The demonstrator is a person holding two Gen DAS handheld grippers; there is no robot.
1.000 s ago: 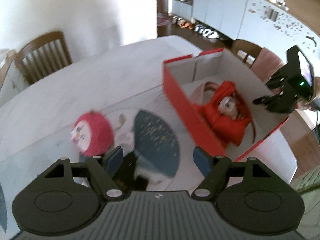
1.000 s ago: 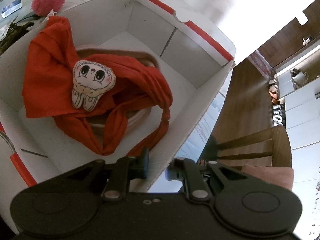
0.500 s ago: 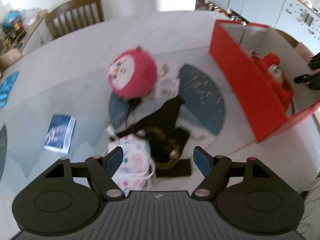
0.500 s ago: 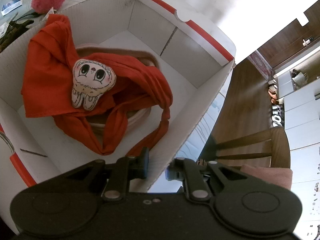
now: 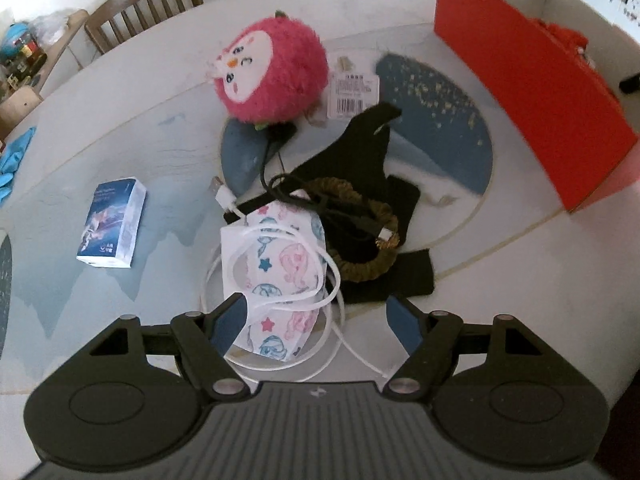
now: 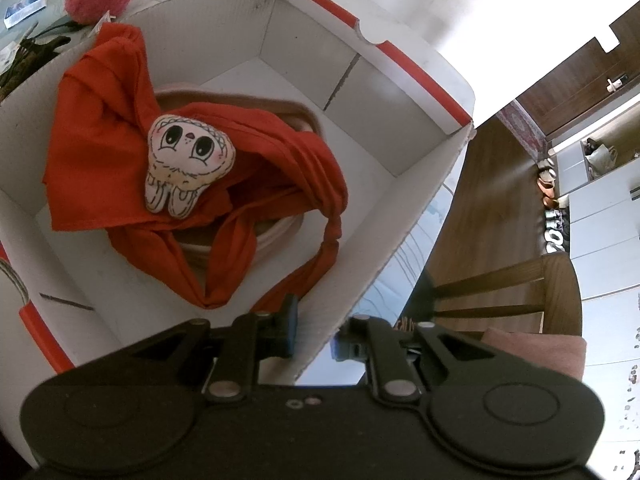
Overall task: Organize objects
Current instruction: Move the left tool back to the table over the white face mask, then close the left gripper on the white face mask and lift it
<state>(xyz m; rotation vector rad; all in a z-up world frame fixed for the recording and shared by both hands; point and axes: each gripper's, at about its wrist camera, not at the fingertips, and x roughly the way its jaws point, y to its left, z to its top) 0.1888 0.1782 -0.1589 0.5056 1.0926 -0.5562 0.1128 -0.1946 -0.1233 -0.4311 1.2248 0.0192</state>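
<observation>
My left gripper (image 5: 316, 318) is open, hovering just above a patterned face mask (image 5: 276, 272) whose near end lies between the blue pads. A white cable (image 5: 328, 340) loops around the mask. Behind it lie a black cable (image 5: 340, 212), a brown-gold scrunchie (image 5: 372, 248) and a black cloth (image 5: 360, 168). A pink plush (image 5: 272, 76) sits farther back. My right gripper (image 6: 316, 332) is shut on the near wall of the red-and-white box (image 6: 400, 216). Inside the box are a red cloth (image 6: 104, 148), a small white plush (image 6: 188, 160) and a beige ring-shaped thing.
A small blue-and-white box (image 5: 114, 222) lies left of the mask. A barcode tag (image 5: 352, 94) sits beside the pink plush. The red box (image 5: 532, 92) stands at the right of the table. Wooden chairs (image 5: 144, 0) (image 6: 504, 292) stand at the table's edges.
My left gripper has swung away from the red box and come down over the pile, so the mask now sits between its fingers. The right gripper has stayed put on the box wall.
</observation>
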